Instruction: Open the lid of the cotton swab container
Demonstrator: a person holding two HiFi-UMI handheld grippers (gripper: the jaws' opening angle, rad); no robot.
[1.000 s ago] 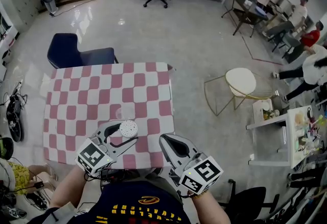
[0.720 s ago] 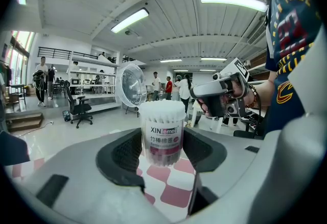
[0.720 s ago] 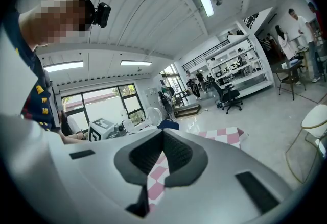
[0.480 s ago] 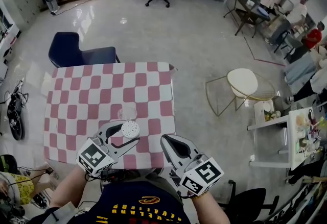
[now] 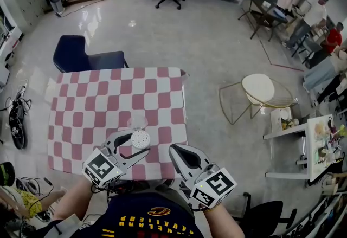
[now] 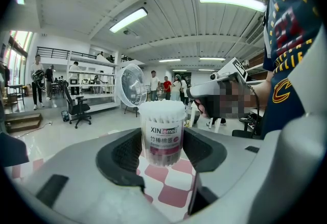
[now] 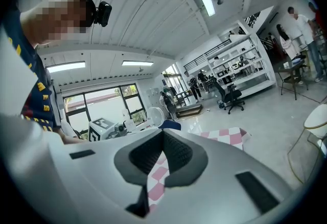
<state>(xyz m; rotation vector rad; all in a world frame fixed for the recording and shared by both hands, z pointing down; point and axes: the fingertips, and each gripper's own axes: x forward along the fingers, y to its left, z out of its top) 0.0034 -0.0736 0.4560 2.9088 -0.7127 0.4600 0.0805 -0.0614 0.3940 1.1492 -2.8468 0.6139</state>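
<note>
The cotton swab container point(image 5: 140, 139), a clear round tub with a pink label point(image 6: 162, 133), is upright between the pads of my left gripper point(image 5: 138, 142), which is shut on it just above the near part of the checked table. White swab tips fill its top point(image 6: 161, 109). A faint clear round piece point(image 5: 136, 121) lies on the cloth just beyond it. My right gripper point(image 5: 177, 151) is shut and empty, a short way right of the container, over the table's near edge. In the right gripper view its jaws point(image 7: 163, 142) meet with nothing between them.
The pink-and-white checked tablecloth point(image 5: 108, 101) covers a small table. A dark blue chair point(image 5: 81, 55) stands at its far side, a round white stool point(image 5: 256, 88) to the right. People sit at desks at the far right point(image 5: 303, 9).
</note>
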